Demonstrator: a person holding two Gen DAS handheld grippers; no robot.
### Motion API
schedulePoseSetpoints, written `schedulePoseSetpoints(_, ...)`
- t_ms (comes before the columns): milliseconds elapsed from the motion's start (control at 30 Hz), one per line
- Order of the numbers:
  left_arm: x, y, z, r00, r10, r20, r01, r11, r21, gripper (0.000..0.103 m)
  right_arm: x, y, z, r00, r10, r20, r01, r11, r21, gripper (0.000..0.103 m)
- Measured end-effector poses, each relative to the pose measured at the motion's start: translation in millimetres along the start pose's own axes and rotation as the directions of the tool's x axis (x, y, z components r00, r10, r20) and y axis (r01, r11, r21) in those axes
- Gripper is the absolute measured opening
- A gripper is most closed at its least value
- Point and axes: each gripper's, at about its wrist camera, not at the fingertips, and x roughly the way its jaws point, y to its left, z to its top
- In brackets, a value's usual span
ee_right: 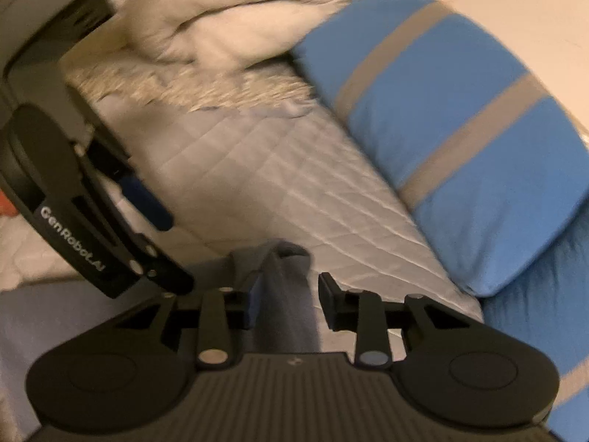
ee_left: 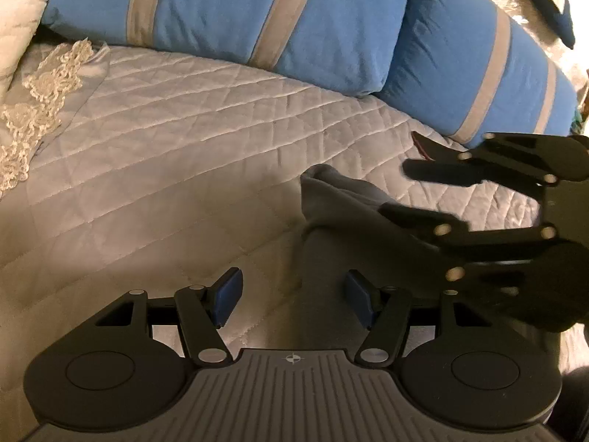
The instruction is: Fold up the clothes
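grey garment [ee_left: 342,217]: one piece, lying rumpled on the quilted bedspread [ee_left: 165,140], its raised corner just ahead of the two tools. left gripper [ee_left: 294,296]: jaws apart, blue pads clear of any cloth, the garment's edge lying below and beside its right pad. right gripper [ee_right: 289,302]: jaws part open with a ridge of grey cloth running up between them; the left pad seems to touch the fabric, the right pad stands off it, so the hold reads as not closed, though blur makes this uncertain. risks, as judged: with only one pad on the cloth, a lift from here would likely let the fabric slide out; the two tools sit near each other and could knock together; a pinch taken on a bunched ridge may catch more than one layer and give a crooked fold. surface: pale quilt, soft, diamond-stitched, likely to drag with the cloth. surroundings: two blue pillows with grey stripes [ee_left: 257,11] along the far side; a lace-edged throw [ee_left: 40,92] at the left; a heaped cream blanket [ee_right: 206,25] beyond; warm, dim lighting.
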Motion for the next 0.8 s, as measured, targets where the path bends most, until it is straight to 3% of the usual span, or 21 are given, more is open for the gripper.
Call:
schedulePoseSetpoints(233,9,7,-2,0.999,-0.012,-0.033,0.012,1.0,-0.016,0.06,21,7,7,0.997,0.031,-0.068,-0.036,0.996,-0.078,0.035)
schedulePoseSetpoints(267,9,8,-2,0.999,-0.013,-0.037,0.012,1.0,-0.019,0.06,23,7,8,0.996,0.041,-0.074,-0.047,0.996,-0.078,0.031)
schedulePoseSetpoints(300,10,8,-2,0.999,-0.014,-0.04,0.013,1.0,-0.022,0.06,25,6,8,0.995,0.053,-0.082,-0.059,0.995,-0.079,0.015)
schedulePoseSetpoints(333,10,9,-3,0.999,-0.015,-0.042,0.014,1.0,-0.024,0.06,27,6,8,0.994,0.058,-0.092,-0.065,0.995,-0.077,0.008)
schedulePoseSetpoints(467,11,10,-4,0.999,-0.012,-0.044,0.011,0.999,-0.035,0.06,28,5,8,0.996,0.012,-0.085,-0.016,0.999,-0.043,0.004)
schedulePoseSetpoints(633,13,4,-8,0.999,0.023,-0.037,-0.023,1.0,-0.015,0.062,17,-26,3,1.0,0.007,-0.029,-0.001,0.979,0.206,0.003)
schedulePoseSetpoints(767,16,2,-7,0.998,0.039,-0.058,-0.04,0.999,-0.014,0.062,15,-58,-5,0.994,-0.103,-0.045,0.113,0.911,0.397,0.0)
schedulePoseSetpoints(800,16,0,-8,0.997,0.047,-0.062,-0.047,0.999,-0.002,0.062,15,-73,-9,0.996,-0.079,-0.05,0.093,0.877,0.471,0.0)
